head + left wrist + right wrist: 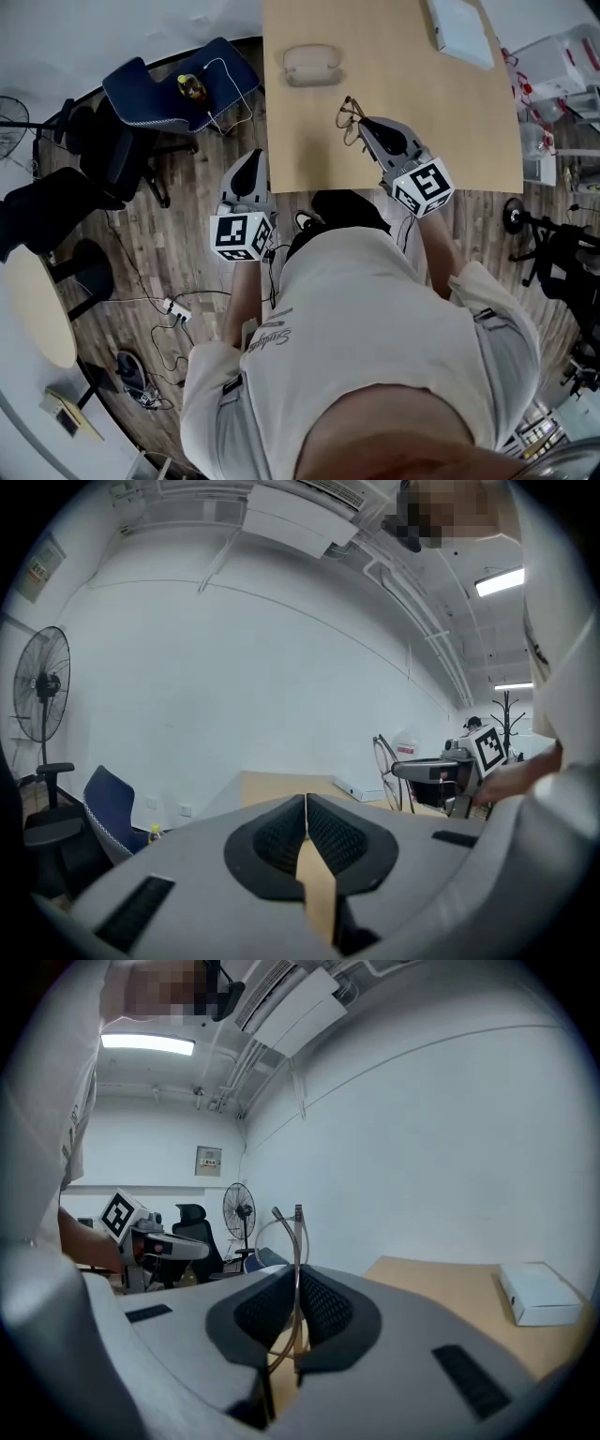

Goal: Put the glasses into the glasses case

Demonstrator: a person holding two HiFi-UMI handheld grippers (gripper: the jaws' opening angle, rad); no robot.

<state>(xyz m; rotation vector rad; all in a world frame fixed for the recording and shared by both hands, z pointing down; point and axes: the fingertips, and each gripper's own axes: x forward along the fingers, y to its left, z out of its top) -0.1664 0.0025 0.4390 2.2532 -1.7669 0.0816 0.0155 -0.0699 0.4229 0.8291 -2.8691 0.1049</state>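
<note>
My right gripper (366, 124) is clamped on the glasses (351, 116), holding them over the near half of the table (469, 122), a little toward the table's middle. In the right gripper view the two dark ribbed pads meet on the thin wire frame (293, 1241), which sticks up past the jaw tips, with part of it running down between the pads. From the head view I can't tell whether the glasses are touching the table top or held just above it.

The glasses case (313, 64) lies further in on the table, toward its far-left part, well apart from the glasses. I cannot tell from here whether it is open or closed.

My left gripper (251, 165) is off the table, just beside its near-left corner, above the wooden floor. In the left gripper view (307, 803) its jaws are pressed together with nothing between them, and the table edge shows beyond the tips.

A white box (459, 30) sits on the table's far-right part. A blue chair (169, 89) stands on the floor to the left of the table.
</note>
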